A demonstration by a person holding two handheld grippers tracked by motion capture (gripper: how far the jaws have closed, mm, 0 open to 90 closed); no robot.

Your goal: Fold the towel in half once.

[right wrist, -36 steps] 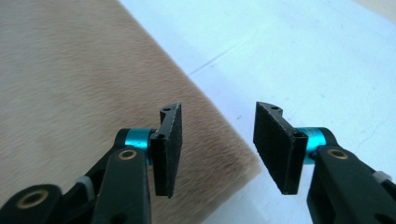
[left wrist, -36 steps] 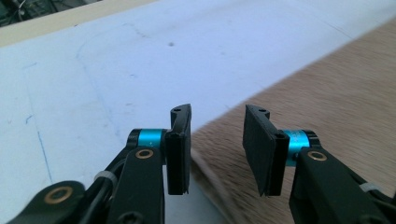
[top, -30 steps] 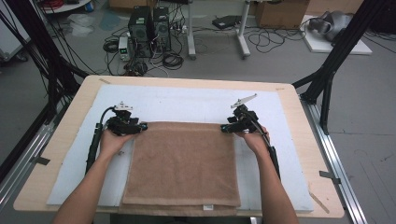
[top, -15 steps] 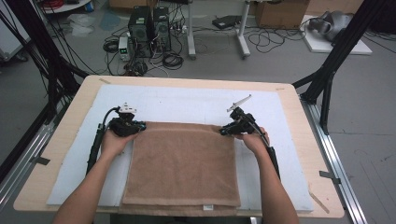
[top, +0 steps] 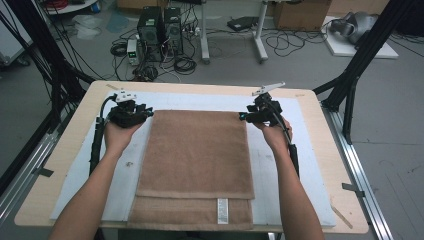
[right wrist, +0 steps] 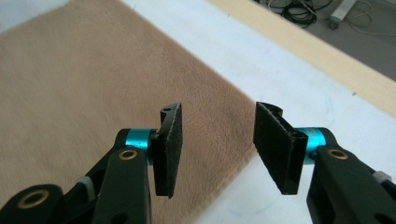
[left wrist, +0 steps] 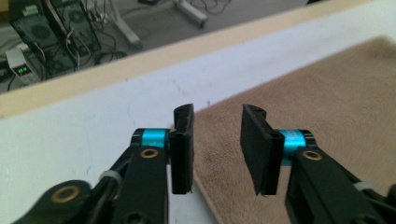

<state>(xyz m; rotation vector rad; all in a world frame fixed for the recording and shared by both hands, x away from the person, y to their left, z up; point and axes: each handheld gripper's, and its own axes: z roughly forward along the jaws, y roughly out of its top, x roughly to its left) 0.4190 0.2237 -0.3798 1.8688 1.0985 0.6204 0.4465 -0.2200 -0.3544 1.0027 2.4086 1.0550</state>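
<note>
A folded brown towel (top: 196, 165) lies flat on the white mat (top: 305, 165), label edge nearest the person. At its far corners the left gripper (top: 148, 113) and right gripper (top: 242, 116) hover, jaws just reopened and empty; best lifted clear without snagging the pile.

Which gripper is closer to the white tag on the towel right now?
Right. The right gripper is at the towel's far right corner; the left gripper is at the far left corner. The tag lies near the front edge, right of centre.
</note>
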